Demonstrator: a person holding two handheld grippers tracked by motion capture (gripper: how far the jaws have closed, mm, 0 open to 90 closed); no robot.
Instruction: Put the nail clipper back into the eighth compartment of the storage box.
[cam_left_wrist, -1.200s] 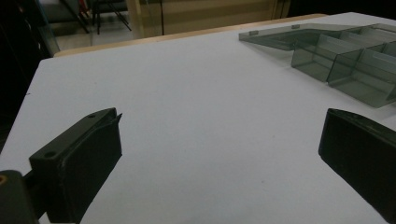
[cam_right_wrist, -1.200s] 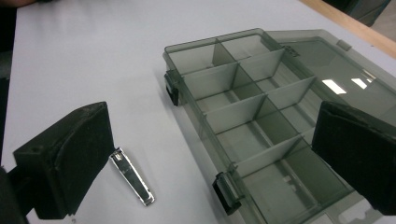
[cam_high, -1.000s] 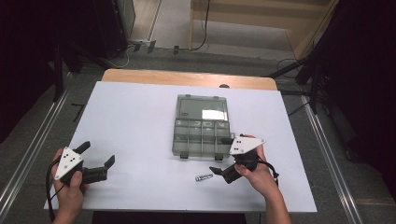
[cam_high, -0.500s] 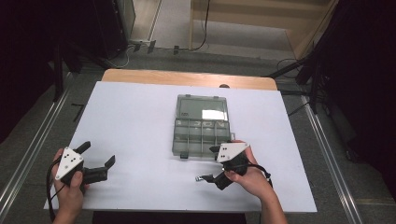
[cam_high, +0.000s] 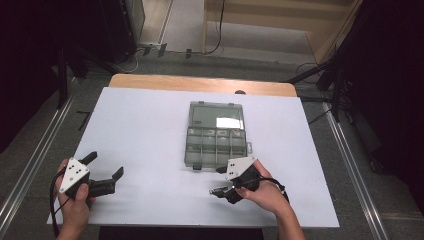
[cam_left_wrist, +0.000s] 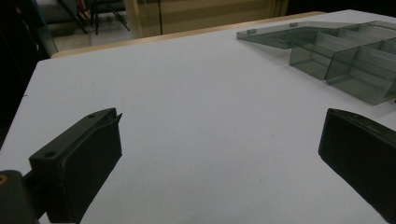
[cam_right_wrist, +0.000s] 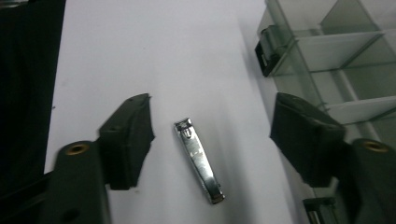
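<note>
With the right hand-held gripper (cam_right_wrist: 210, 135) spread wide around the nail clipper (cam_right_wrist: 199, 160), which lies flat on the bench (cam_right_wrist: 187, 60) beside the compartment box (cam_right_wrist: 336, 60), it should lower squarely and close across the clipper's narrow sides.

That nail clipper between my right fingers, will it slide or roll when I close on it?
The nail clipper lies flat on the smooth white table, so it probably won't roll. Its shiny metal looks slippery; it may skate or twist if one side touches first. It sits low, so the right gripper, now open, likely needs to close near the tabletop.
</note>
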